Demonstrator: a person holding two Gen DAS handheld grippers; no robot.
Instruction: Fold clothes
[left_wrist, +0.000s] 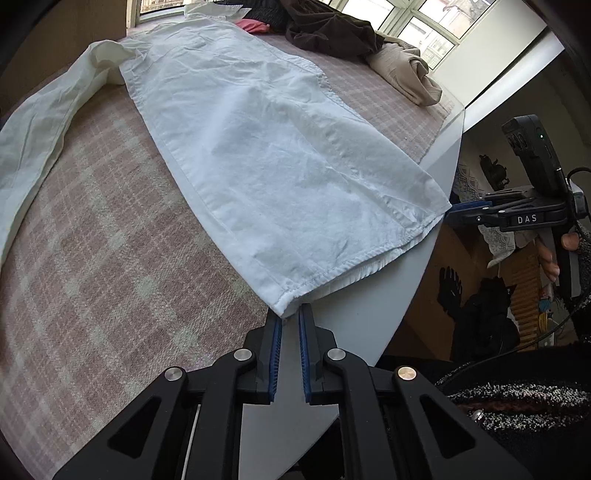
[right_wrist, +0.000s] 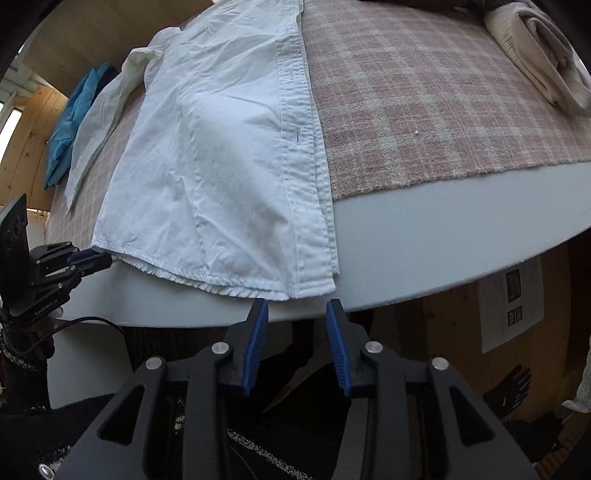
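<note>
A white button-up shirt (left_wrist: 266, 147) lies flat on a pink plaid blanket (left_wrist: 110, 240). Its hem hangs over the grey table edge (left_wrist: 369, 314), and one sleeve (left_wrist: 37, 122) trails off to the left. My left gripper (left_wrist: 290, 314) is open by a narrow gap, with the near hem corner right at its fingertips. In the right wrist view my right gripper (right_wrist: 297, 304) stands wide open just below the hem, at the button placket (right_wrist: 306, 184). Nothing is between its blue pads (right_wrist: 255, 343). Each gripper also shows in the other view: the right gripper (left_wrist: 454, 210) and the left gripper (right_wrist: 92, 258).
A dark brown garment (left_wrist: 325, 33), a pink item (left_wrist: 251, 25) and a folded beige garment (right_wrist: 535, 48) lie at the far side of the blanket. A blue cloth (right_wrist: 74, 118) lies beyond the sleeve. A hand (left_wrist: 550, 258) holds the right gripper's handle off the table edge.
</note>
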